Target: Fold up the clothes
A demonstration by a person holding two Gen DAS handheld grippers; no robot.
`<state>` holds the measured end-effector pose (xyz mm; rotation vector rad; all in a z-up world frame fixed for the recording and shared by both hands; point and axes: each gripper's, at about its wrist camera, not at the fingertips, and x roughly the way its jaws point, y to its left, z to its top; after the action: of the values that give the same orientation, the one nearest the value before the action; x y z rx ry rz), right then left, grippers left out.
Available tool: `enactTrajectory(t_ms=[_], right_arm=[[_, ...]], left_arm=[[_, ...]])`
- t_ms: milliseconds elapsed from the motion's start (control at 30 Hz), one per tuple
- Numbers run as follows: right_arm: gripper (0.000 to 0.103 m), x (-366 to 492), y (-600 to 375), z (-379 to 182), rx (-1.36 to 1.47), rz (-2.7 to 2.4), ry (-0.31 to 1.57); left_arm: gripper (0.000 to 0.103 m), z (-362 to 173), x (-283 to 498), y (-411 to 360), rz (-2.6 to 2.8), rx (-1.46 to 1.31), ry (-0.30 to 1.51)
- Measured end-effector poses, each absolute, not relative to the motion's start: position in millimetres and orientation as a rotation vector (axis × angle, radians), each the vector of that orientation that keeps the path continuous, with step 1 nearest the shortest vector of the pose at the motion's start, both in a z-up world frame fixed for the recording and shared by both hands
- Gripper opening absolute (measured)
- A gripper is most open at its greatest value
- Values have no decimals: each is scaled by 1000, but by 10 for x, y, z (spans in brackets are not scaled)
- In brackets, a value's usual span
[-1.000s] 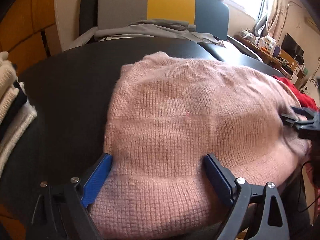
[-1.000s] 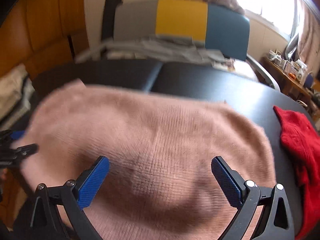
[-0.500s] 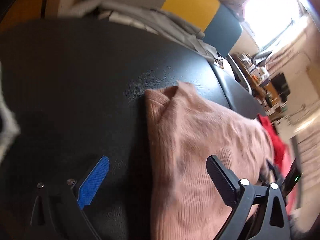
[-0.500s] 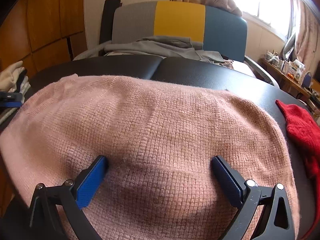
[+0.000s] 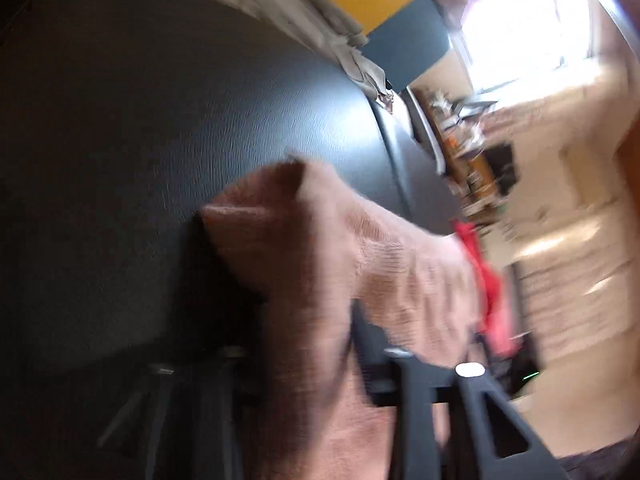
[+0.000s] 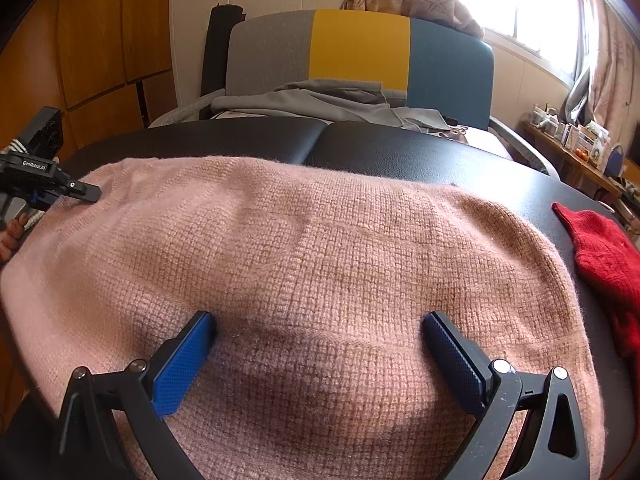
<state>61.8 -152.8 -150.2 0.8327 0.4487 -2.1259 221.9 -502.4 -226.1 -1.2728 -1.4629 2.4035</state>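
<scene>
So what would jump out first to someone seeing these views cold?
The big pink sweater spread over the black table, filling the middle. The right claw rests open on its near part, while the left claw has just been closing, with the sweater's left edge between its jaws. A red garment lies at the right.

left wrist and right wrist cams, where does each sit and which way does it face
Left wrist: on the left gripper, facing along the pink sweater's left edge; its jaws have just been closing, knit between them.
Right wrist: on the open right gripper, facing over the sweater towards the chair.
Shared: sweater, red garment, black table.
</scene>
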Motion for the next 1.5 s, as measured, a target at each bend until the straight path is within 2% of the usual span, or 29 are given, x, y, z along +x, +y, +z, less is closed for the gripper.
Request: enactTrajectory(t_ms=[233,433,533,633,733,900,1000,1367,1500], right_arm=[[103,552,-1541,-1449,876,-2072,454],[103,104,-1236,-951,946,-1820,283],[103,-103,-1131,-672,929,-1681,333],[103,-189,-1227,-589,937,-1518,459],[103,-331,-1406,-677,967,-1412,588],[103,-583,-1583,-1191,1104,-1286,775],[103,-562,-1545,-1493,1059,-1233,922],[103,-600,-1238,-1535,960,-1338,738],[103,-602,-1140,-1547,928,-1367,694]], left_arm=[[21,-2146,2377,-4979,2555,-1206,-1457],[19,-1970,2527,-5215,2637,-1171,-1496],[19,-1797,2555,-5280,2680,-1221,-1437],[18,-1620,2425,-5305,2706,-1277,-1394],[16,-1435,2506,-5319,2717,-1301,-1365],[16,-1130,2450,-5142,2686,-1306,-1321],[15,-963,2368,-4947,2649,-1248,-1333],[15,-274,1688,-3755,2519,-851,-1448],[15,-176,1268,-3348,2460,-814,-1486]])
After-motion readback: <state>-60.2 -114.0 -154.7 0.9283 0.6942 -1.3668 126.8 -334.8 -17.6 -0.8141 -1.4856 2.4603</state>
